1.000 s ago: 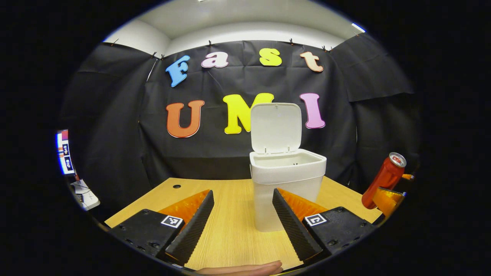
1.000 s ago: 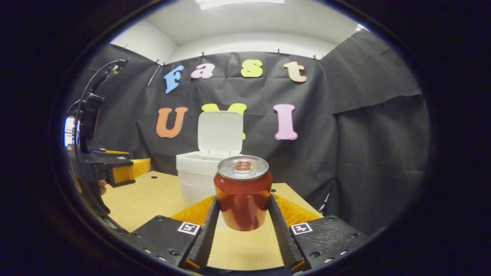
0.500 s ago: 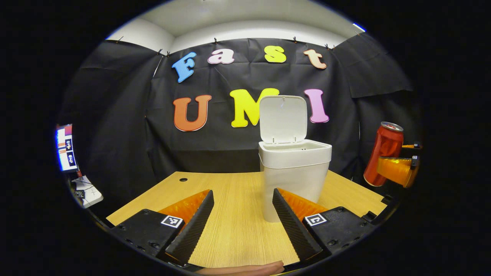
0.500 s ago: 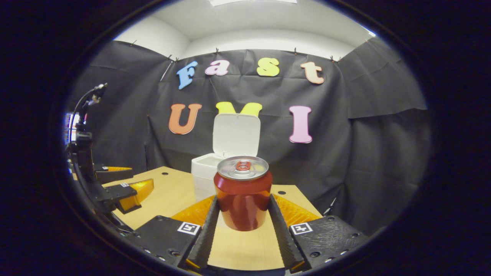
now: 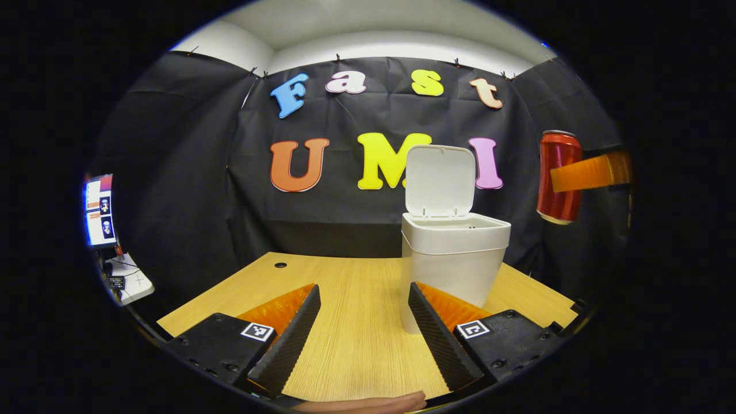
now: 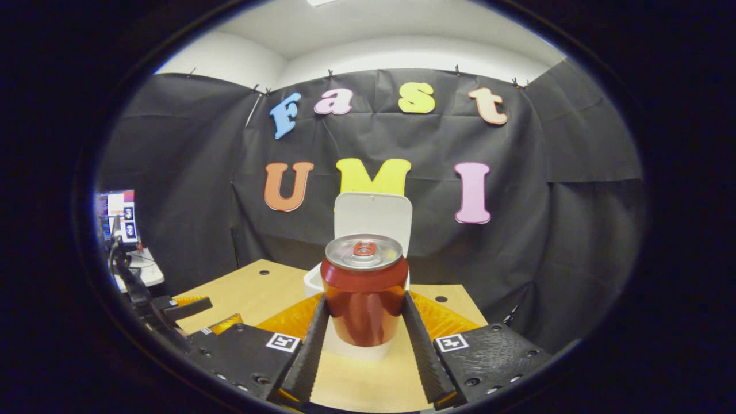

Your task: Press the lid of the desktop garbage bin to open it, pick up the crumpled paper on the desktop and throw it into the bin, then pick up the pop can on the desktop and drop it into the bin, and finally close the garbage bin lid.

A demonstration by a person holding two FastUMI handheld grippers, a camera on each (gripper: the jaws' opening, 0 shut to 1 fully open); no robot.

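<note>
gripping the pop can (image 6: 364, 287), the right claw (image 6: 364, 339) has risen above the open bin (image 5: 455, 253); left claw (image 5: 363, 336) apart.

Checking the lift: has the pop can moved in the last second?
Yes. In the left gripper view the pop can has risen from table level to above the bin rim, clamped in the right hand-held gripper.

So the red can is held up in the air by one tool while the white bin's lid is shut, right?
Not quite: the lid stands open above the white bin, as the left gripper view shows. The right tool does hold the red can up in the air.
</note>
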